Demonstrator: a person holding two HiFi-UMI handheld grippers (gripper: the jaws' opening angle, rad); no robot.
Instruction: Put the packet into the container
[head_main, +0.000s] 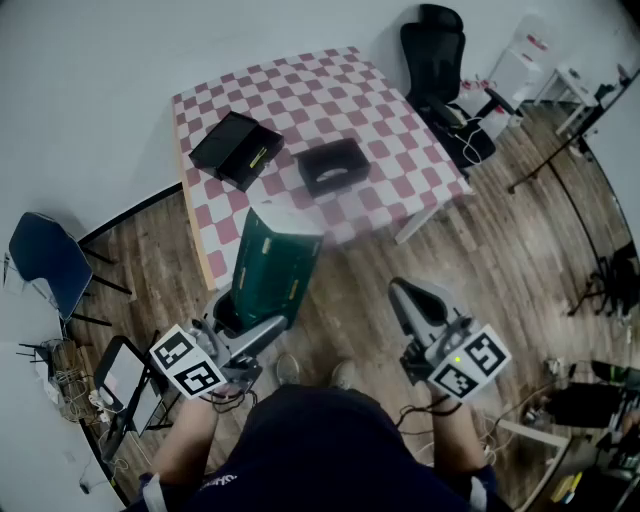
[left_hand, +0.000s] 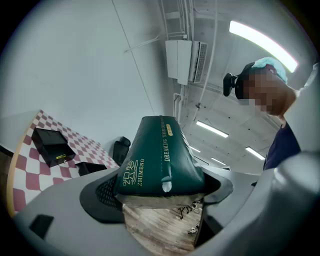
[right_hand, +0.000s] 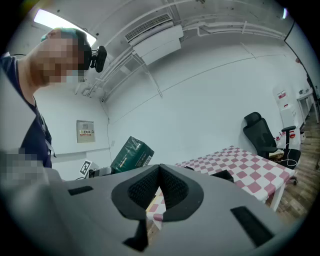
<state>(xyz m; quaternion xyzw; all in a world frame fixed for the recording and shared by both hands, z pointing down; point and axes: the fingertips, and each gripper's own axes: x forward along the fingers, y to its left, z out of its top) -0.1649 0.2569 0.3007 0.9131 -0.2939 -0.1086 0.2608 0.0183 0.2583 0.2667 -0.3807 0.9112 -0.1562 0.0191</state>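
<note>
Left claw (head_main: 247, 325) grips packet (head_main: 278, 262); container (head_main: 333, 166) sits near black box (head_main: 236, 149).

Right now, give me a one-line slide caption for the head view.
Left gripper grips a green packet, short of the checkered table bearing the black container; right gripper shut and empty.

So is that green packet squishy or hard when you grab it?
Probably puffy and squishy: the green packet bulges like a pillow in the left gripper. Likely light for its size, since it is held up by one end. Its shiny skin may slip.
</note>
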